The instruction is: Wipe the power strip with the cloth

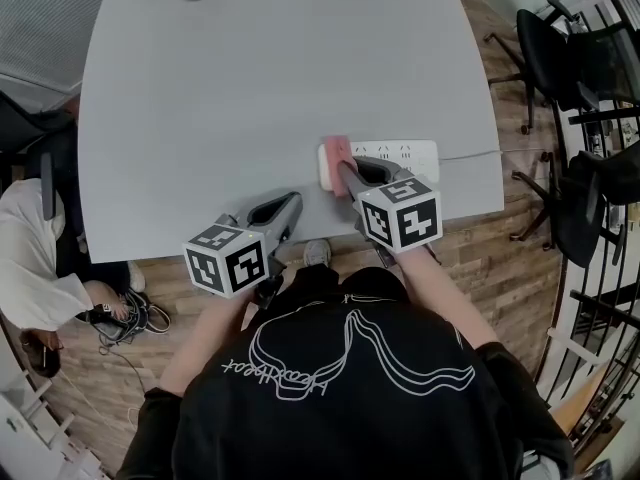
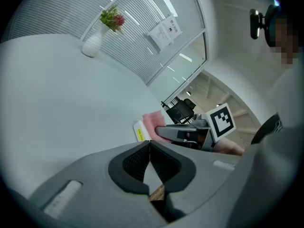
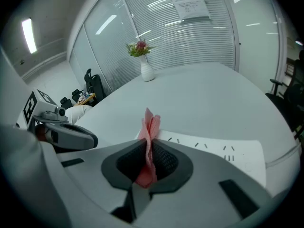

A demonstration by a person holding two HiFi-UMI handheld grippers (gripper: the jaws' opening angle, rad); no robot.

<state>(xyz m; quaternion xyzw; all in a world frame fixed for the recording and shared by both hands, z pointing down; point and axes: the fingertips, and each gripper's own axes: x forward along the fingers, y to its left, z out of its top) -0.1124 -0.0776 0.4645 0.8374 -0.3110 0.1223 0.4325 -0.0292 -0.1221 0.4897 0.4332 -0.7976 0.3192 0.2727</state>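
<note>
Near the table's [image 1: 250, 88] front edge, the right gripper [image 1: 341, 171] is clamping the pink cloth [image 1: 336, 151] between closed jaws, holding it against the white power strip's [image 1: 400, 155] end for wiping, while the left gripper [image 1: 293, 202] is hovering closed and empty alongside.
</note>
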